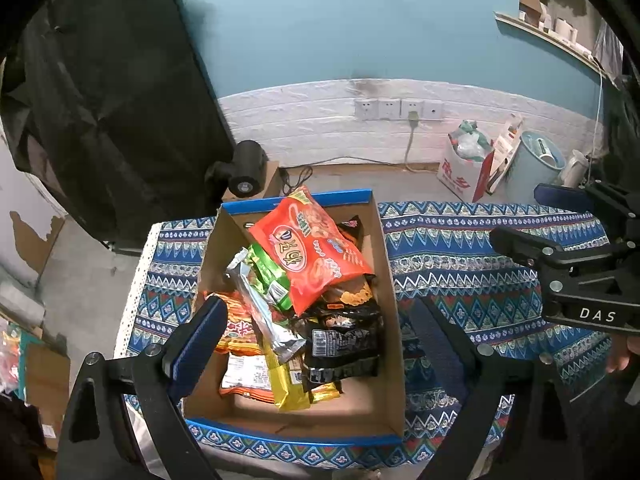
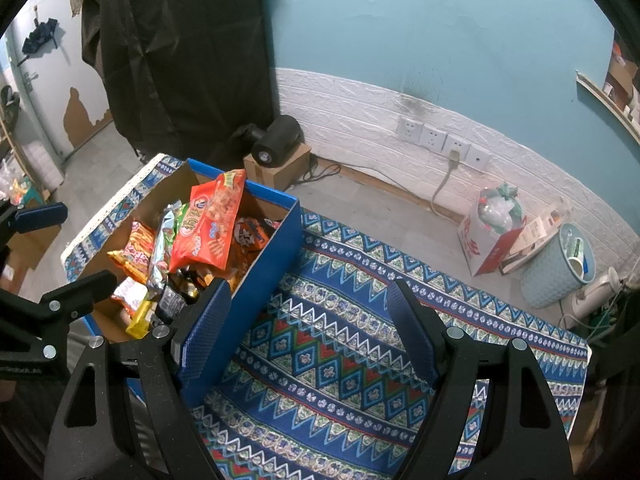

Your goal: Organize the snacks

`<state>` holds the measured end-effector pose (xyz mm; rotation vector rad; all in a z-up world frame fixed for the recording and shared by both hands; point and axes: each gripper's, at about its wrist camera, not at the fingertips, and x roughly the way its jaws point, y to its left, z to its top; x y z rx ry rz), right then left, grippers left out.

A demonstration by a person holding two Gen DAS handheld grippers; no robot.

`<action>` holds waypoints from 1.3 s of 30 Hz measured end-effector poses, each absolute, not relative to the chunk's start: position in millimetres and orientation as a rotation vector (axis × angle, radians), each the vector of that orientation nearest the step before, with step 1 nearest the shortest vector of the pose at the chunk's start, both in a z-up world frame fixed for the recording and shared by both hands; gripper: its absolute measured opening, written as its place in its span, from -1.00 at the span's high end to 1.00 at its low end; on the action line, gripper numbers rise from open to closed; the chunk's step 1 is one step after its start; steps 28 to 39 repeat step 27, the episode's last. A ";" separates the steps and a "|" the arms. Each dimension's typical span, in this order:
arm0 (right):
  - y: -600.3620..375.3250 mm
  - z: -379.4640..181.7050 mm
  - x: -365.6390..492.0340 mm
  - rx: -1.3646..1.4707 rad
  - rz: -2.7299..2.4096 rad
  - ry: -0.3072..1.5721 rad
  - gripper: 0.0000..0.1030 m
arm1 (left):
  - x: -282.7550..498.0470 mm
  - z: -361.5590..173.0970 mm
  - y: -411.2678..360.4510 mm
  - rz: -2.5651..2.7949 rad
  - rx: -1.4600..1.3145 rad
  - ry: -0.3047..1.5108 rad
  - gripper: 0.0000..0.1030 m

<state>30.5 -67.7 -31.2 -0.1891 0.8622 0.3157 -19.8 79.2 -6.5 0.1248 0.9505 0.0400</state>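
Note:
A cardboard box with blue outer sides (image 1: 385, 280) (image 2: 272, 264) stands on the table and holds several snack packs. A large orange-red bag (image 1: 316, 252) (image 2: 212, 224) lies on top, over a green pack (image 1: 272, 276), a silver pack (image 1: 264, 312), a black bag (image 1: 344, 340), a yellow pack (image 1: 286, 384) and an orange packet (image 1: 236, 328). My left gripper (image 1: 316, 340) (image 2: 60, 252) hangs open above the box with nothing between its fingers. My right gripper (image 2: 308, 328) (image 1: 536, 220) is open and empty over the cloth, its left finger (image 2: 204, 328) close to the box's blue wall.
A blue patterned tablecloth (image 2: 340, 340) (image 1: 460, 272) covers the table. On the floor beyond are a black device on a small carton (image 1: 244, 168), a white paper bag (image 1: 464, 168) and a pale blue bin (image 1: 536, 160). Black fabric (image 1: 112, 100) hangs at the left.

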 end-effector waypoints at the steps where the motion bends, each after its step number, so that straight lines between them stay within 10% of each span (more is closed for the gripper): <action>1: -67.9 -31.1 30.3 -0.189 0.316 0.862 -0.54 | -19.7 -6.6 79.2 0.039 0.125 0.951 -0.84; 39: -70.6 -31.5 30.4 -0.187 0.309 0.865 -0.54 | -19.1 -8.0 78.7 0.038 0.109 0.961 -0.84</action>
